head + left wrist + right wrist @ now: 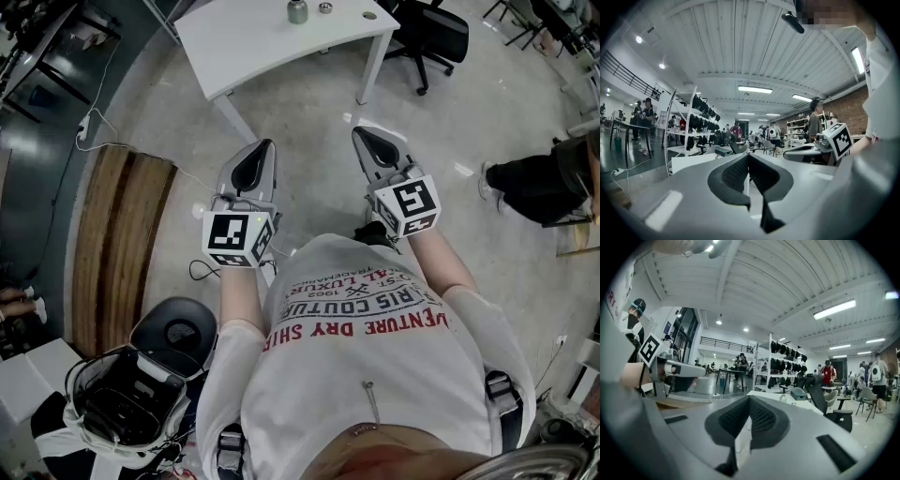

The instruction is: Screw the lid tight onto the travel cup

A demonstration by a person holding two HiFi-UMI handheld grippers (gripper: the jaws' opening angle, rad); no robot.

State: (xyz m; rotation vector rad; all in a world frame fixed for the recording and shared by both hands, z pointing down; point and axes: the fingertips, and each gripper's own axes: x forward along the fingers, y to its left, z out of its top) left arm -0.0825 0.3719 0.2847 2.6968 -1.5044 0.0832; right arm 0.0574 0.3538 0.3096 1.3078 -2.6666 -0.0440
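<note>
Head view, steeply down: smooth white tabletop (272, 37) with a curved edge at top, well ahead of both claws, carrying a small grey cylindrical cup (297, 11), upright, with a round lid (325, 7) near it, not on it. Black office chair (436, 33) to the tabletop's right; pale hard floor (309, 141) between. Left claw (262, 150) and right claw (364, 136), grey shells with dark ribbed pads (733, 173), each pressed together, empty, over the floor.
</note>
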